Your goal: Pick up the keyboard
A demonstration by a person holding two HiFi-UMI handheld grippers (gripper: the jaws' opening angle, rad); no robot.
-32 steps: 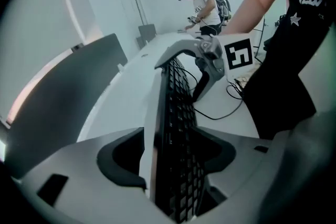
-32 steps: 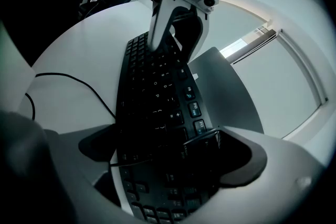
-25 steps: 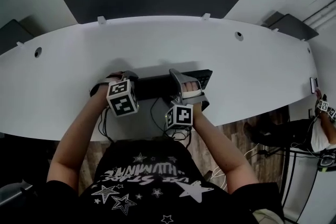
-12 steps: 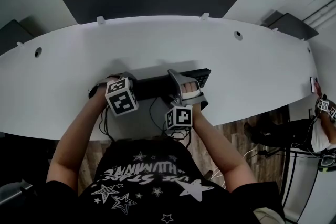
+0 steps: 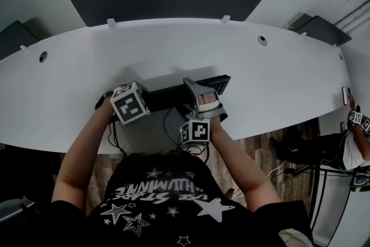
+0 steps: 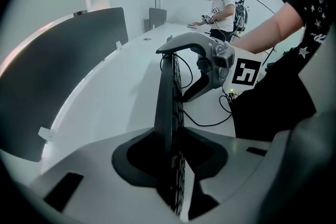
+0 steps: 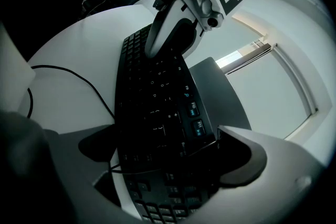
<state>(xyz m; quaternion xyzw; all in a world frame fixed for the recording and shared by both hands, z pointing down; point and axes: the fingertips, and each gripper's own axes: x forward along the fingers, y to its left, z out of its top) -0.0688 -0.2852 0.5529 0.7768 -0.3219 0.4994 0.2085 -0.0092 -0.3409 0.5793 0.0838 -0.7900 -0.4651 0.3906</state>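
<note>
A black keyboard (image 5: 167,96) lies along the front edge of the white desk (image 5: 260,78). My left gripper (image 5: 143,94) is at its left part. In the left gripper view the keyboard (image 6: 168,97) stands edge-on between the jaws of the left gripper (image 6: 170,160). They are closing, and a thin gap still shows on one side. My right gripper (image 5: 192,89) is shut on the keyboard's right part, one finger over the keys and one beneath. In the right gripper view the keyboard (image 7: 152,97) fills the jaws of the right gripper (image 7: 168,157).
A black cable (image 5: 170,124) runs from the keyboard over the desk's front edge. A dark partition (image 5: 167,0) stands along the back of the desk. Another person (image 6: 218,8) works at the far end.
The left gripper's marker cube has rolled and shifted slightly up and left over the keyboard. The right gripper has stayed where it was.
</note>
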